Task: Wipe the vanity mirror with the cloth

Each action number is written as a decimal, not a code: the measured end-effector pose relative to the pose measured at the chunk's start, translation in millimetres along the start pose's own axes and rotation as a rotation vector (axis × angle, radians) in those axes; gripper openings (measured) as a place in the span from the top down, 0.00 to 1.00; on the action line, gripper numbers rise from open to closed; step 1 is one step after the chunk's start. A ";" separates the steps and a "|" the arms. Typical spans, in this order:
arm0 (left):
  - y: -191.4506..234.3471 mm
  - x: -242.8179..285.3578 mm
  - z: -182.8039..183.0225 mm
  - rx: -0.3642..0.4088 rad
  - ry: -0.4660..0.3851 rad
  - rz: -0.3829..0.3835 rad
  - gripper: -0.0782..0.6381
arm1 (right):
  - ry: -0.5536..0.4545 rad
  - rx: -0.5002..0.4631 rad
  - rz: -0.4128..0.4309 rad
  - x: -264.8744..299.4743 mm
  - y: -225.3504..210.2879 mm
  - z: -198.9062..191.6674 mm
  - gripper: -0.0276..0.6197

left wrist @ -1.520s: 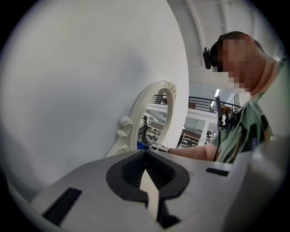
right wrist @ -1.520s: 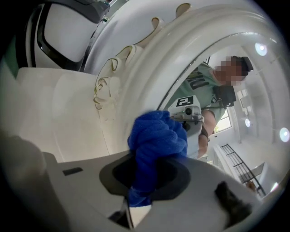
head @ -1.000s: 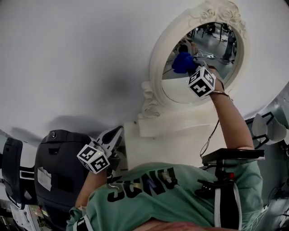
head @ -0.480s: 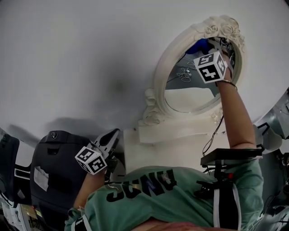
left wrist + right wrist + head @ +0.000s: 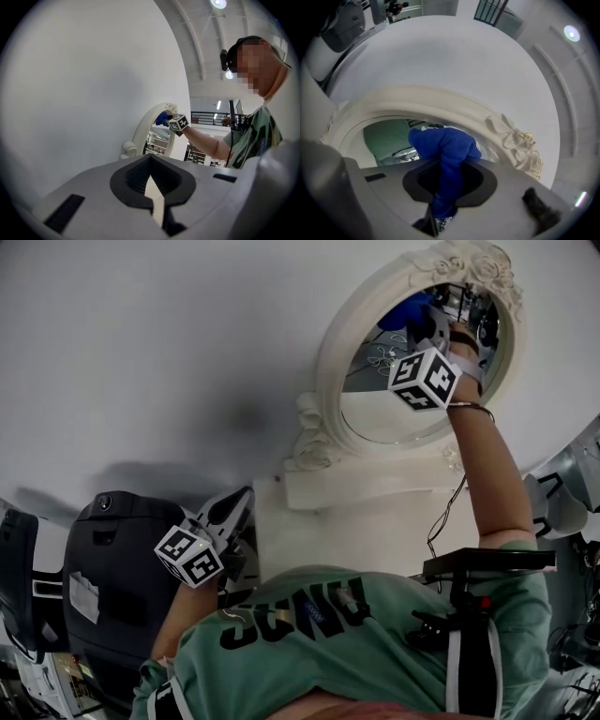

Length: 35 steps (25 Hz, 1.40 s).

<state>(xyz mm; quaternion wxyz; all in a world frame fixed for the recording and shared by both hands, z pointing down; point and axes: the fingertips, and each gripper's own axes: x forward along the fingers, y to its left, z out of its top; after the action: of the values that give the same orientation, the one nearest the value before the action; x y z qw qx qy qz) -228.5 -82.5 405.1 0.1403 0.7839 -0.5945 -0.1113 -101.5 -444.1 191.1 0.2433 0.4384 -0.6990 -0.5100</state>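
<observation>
While I hold the right claw [image 5: 447,187] up against the vanity mirror [image 5: 330,352], its jaws are clamped on the blue cloth [image 5: 443,143]. A strip of the fabric runs down between them. The rest bulges out past the tips in a rounded wad. That wad sits at the upper part of the mirror, against the glass [image 5: 384,418] and just inside the white frame. It is near the carved flower crest [image 5: 516,140] at the mirror's top. My right forearm [image 5: 483,474] reaches up across the mirror's lower right edge.

The left claw [image 5: 152,199] hangs well apart from the mirror, below and to the left of its white base [image 5: 366,488]. Its jaws are drawn almost together, with only a thin pale sliver between them and nothing gripped.
</observation>
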 end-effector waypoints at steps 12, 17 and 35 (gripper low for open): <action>1.3 10.4 -41.2 -0.060 0.117 0.046 0.89 | 0.129 -0.199 0.335 -32.1 262.5 -110.5 0.84; 2.7 14.2 -53.8 -0.071 0.160 0.065 0.89 | 0.210 -0.195 0.560 -47.4 375.1 -153.5 0.84; -4.2 10.9 -20.2 -0.023 0.072 0.019 0.89 | 0.161 0.223 0.605 -39.3 237.4 -104.7 0.85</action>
<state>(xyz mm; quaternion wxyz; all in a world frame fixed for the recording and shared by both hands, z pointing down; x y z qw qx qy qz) -215.0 -90.2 422.5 0.1718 0.7801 -0.5951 -0.0886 -86.2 -439.9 453.1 0.3886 0.2740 -0.8275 -0.2987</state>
